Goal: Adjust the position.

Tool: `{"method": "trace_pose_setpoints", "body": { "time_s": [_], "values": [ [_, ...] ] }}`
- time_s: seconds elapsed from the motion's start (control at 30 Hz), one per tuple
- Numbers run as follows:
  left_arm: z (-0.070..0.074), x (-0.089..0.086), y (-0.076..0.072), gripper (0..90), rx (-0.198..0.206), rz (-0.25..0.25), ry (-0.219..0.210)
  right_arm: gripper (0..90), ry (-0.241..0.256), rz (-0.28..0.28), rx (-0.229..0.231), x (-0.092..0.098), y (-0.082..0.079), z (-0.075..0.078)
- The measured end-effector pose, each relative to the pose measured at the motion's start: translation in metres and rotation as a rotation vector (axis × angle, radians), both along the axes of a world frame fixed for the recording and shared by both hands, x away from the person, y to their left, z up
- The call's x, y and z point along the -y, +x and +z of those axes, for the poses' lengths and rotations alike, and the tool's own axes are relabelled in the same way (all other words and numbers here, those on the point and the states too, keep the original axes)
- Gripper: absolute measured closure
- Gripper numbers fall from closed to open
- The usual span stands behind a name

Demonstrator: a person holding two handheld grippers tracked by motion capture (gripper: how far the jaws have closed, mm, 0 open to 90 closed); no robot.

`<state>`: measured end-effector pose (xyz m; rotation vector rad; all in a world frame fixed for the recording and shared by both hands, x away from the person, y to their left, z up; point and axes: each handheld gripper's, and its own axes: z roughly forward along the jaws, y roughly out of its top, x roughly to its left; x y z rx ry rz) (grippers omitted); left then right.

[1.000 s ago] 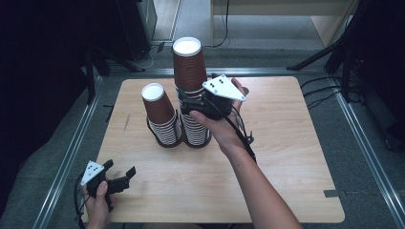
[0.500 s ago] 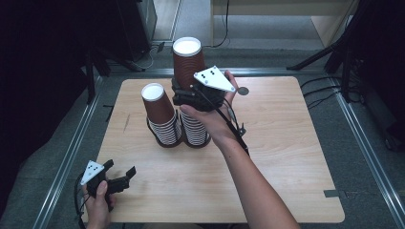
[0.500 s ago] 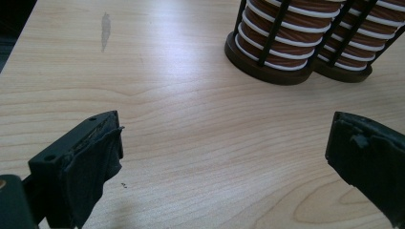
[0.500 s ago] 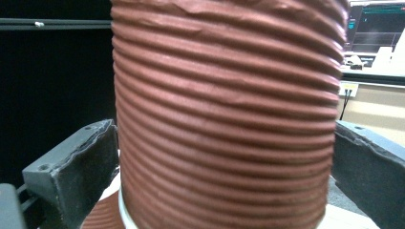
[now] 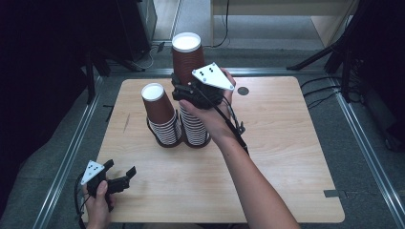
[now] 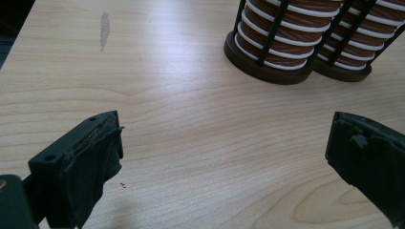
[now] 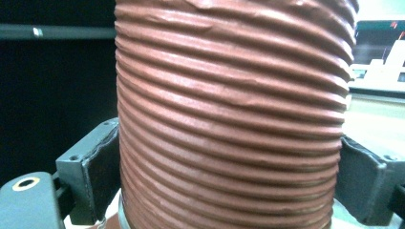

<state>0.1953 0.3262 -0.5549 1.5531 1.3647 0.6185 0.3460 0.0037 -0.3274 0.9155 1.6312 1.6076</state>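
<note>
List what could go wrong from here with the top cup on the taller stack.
1. The right gripper has its jaws on both sides of the ribbed top cup; squeezing hard could crush the paper wall.
2. If that cup sticks to the ones beneath, lifting may drag up several from the taller stack or tip its holder.
3. The shorter stack stands right beside it and could get knocked, while the left gripper rests open, far from both, steadying nothing.
</note>
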Motion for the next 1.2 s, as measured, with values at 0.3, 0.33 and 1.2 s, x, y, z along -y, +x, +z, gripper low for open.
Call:
{"method": "trace_pose_setpoints", "body": {
  "time_s": [0.3,0.33,1.2],
  "values": [
    [0.0,0.0,0.0,0.0,0.0,-0.003,0.002,10.1,-0.001,-0.014,0.052,0.001,-0.002,0.021],
    [0.0,0.0,0.0,0.0,-0.001,-0.003,0.002,10.2,-0.004,-0.022,0.064,0.0,-0.003,0.027],
    [0.0,0.0,0.0,0.0,-0.001,-0.012,0.005,10.6,0.056,-0.075,0.182,0.013,-0.018,0.073]
  ]
}}
